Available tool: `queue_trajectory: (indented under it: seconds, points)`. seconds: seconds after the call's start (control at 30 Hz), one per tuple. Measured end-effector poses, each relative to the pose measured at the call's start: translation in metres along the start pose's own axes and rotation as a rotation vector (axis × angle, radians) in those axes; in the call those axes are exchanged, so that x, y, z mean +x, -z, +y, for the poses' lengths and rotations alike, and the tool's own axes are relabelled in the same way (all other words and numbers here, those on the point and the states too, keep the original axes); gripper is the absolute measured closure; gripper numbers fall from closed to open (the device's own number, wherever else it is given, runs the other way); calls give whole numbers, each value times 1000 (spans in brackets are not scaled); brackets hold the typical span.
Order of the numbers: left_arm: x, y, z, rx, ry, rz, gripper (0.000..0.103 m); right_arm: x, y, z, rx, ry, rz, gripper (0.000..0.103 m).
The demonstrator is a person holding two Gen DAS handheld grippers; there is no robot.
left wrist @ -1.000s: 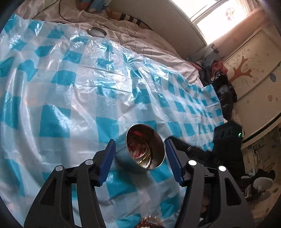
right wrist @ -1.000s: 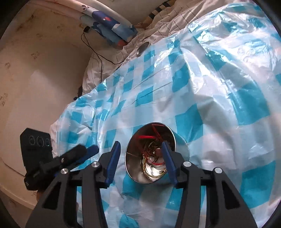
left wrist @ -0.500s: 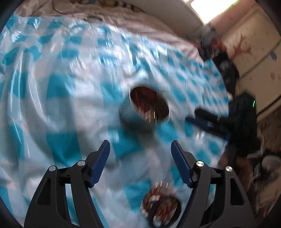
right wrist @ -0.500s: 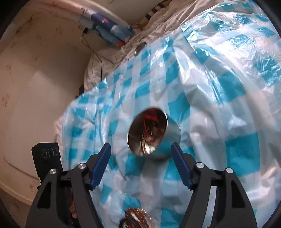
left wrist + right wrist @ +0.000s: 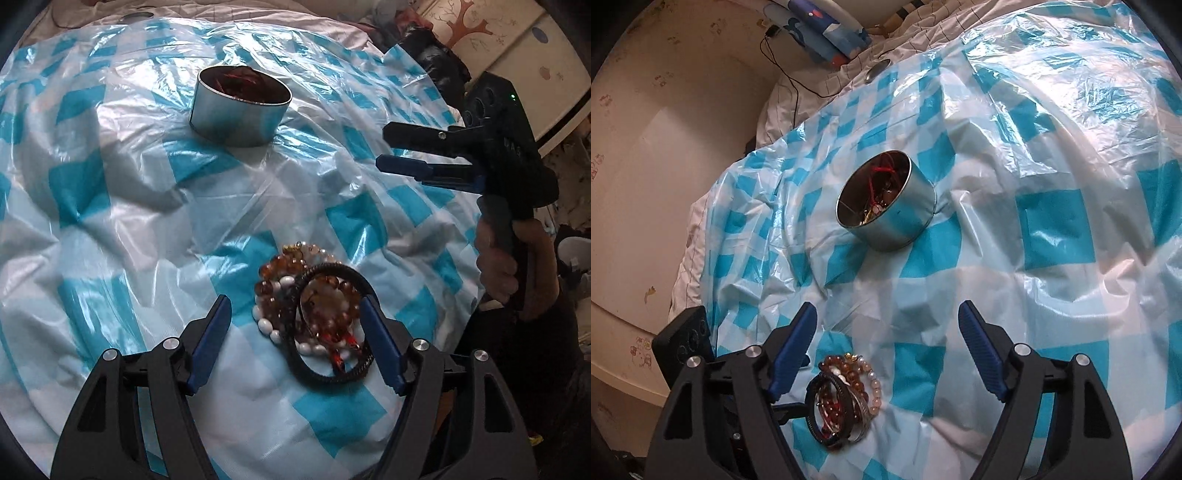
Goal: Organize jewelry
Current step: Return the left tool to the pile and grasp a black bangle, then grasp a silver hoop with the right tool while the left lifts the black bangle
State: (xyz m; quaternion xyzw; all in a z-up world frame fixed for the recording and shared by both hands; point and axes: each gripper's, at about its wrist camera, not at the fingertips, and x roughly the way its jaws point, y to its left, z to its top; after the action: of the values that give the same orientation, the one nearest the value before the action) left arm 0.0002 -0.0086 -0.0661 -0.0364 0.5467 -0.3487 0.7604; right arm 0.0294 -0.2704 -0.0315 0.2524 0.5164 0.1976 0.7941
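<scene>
A round metal tin (image 5: 240,110) (image 5: 886,206) with red cord and trinkets inside stands on the blue-and-white checked plastic sheet (image 5: 110,221). A pile of bead bracelets and a black ring band (image 5: 314,314) (image 5: 846,398) lies nearer to me. My left gripper (image 5: 295,306) hangs open over this pile, which sits between the fingers close to the right one, with no pad pressing on it. My right gripper (image 5: 886,310) (image 5: 402,151) is off to the right of the pile, its jaws opening with nothing between them. A hand (image 5: 498,266) holds its handle.
The sheet covers a soft, wrinkled bed. At the far edge lie a flat metal disc (image 5: 879,70) (image 5: 138,16), a black cable (image 5: 790,77) and a blue patterned bundle (image 5: 827,33). A stained wall (image 5: 665,147) runs along one side. A cupboard with a tree decal (image 5: 469,26) stands past the other.
Both grippers have drawn back from the tin, which they flanked a second ago. The left one now hangs over the bracelet pile, and both sets of jaws stand wider.
</scene>
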Motion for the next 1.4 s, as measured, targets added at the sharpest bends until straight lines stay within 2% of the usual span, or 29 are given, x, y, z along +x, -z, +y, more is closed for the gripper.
queue_trajectory:
  seconds: [0.03, 0.17, 0.27, 0.33, 0.37, 0.4, 0.53, 0.63, 0.7, 0.83, 0.93, 1.07, 1.17, 1.3, 1.33, 1.37, 1.4]
  points:
    - [-1, 1, 1, -7, 8, -6, 36, -1, 1, 1, -3, -2, 0, 26]
    - [-1, 6, -5, 14, 42, -3, 53, -4, 4, 7, -18, -4, -1, 22]
    - [5, 9, -10, 31, 29, 5, 66, -4, 5, 9, -19, -6, 1, 22]
    - [6, 10, -7, 8, 33, 4, 78, -4, 6, 11, -21, -8, 4, 22]
    - [6, 10, -2, -12, 46, 7, 89, -3, 7, 11, -22, -8, 4, 22]
    - [5, 10, 2, -34, 65, 10, 93, -3, 8, 13, -24, -8, 7, 22]
    - [0, 11, 11, -70, 62, -7, 95, -3, 12, 16, -35, -16, 16, 22]
    - [-17, 6, 22, -107, 82, -61, 95, -2, 15, 19, -52, -22, 30, 22]
    - [-31, 3, 34, -135, 60, -100, 95, 1, 19, 22, -73, -22, 54, 22]
    - [-37, 2, 58, -206, 35, -124, 95, 18, 32, 33, -144, -56, 171, 22]
    - [-38, 2, 66, -235, 26, -131, 95, 32, 46, 40, -204, -47, 252, 23]
    - [-39, 3, 70, -247, 21, -134, 95, 40, 60, 40, -225, -38, 298, 53]
    - [-37, 4, 71, -251, 19, -131, 95, 45, 66, 36, -225, -31, 312, 63]
    - [-36, 4, 71, -252, 20, -130, 95, 49, 70, 25, -196, -38, 303, 71]
    - [-36, 4, 71, -254, 19, -129, 95, 48, 69, 23, -192, -40, 298, 78]
    - [-37, 5, 71, -254, 18, -130, 95, 47, 68, 23, -188, -40, 287, 92]
    - [-37, 5, 71, -255, 17, -130, 95, 42, 66, 21, -172, -63, 271, 94]
